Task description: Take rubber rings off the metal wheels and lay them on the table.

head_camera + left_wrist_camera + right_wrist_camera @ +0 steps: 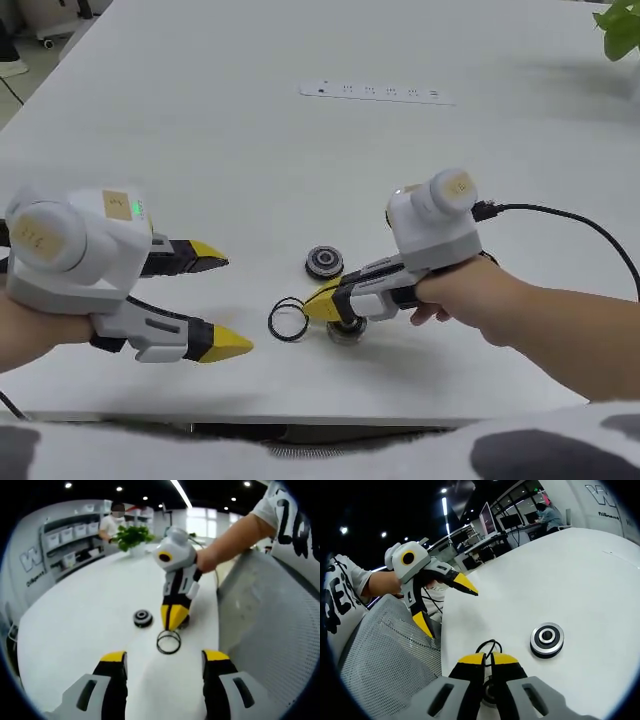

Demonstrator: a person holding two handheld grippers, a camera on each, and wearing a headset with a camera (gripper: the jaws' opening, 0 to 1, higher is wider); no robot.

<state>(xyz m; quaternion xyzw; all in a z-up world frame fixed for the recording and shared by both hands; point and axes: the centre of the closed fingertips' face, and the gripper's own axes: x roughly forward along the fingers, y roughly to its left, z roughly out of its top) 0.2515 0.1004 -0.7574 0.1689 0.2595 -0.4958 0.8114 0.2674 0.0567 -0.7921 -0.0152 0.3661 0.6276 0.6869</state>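
On the white table [200, 150], near its front edge: black rubber rings [288, 320], thin loose loops lying flat and overlapping, off any wheel. Just beside them, to their right, the right tongs [312, 308], held low in a hand [470, 295], yellow tips pressed together and aimed at the loops. Touching or pinching a loop: cannot tell. Directly beneath the body of the right tongs, a metal wheel [347, 331], half hidden, resting on the table. A little beyond, standing apart from rings and tongs, a second metal wheel [324, 262], flat on its side, with a dark band round a silvery face.

At the left, the left tongs [238, 304], spread wide and gripping nothing, raised off the table with tips pointing toward the rings but well short of them. In the left gripper view, the rings [168, 642] ahead of the open tips, with the closed yellow point of the right tongs [175, 617] just behind them.

Far across the table, a white power strip [375, 92]. At the far right corner, green leaves of a plant [620, 30].
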